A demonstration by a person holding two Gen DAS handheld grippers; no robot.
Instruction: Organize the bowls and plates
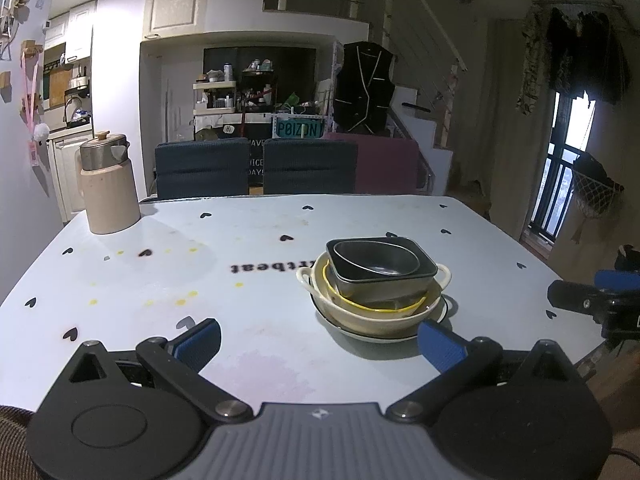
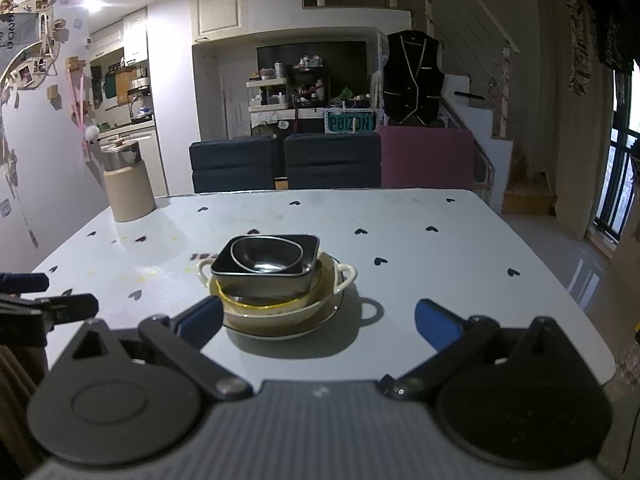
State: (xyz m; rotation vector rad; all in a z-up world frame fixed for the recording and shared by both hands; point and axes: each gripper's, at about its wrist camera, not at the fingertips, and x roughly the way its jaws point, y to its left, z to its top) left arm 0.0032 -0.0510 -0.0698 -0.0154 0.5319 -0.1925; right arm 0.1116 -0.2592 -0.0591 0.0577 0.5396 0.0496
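One upright stack of bowls (image 1: 376, 292), rims up.

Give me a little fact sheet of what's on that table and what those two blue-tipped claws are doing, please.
stack: small dark oval bowl inside a dark square bowl, inside a cream two-handled bowl, on a plate
stack position: middle of the heart-print table
other item: beige jug with metal lid, far left corner
left gripper: open, empty, stack ahead to its right
right gripper: open, empty, stack ahead to its left
contact: neither gripper appears to touch the dishes
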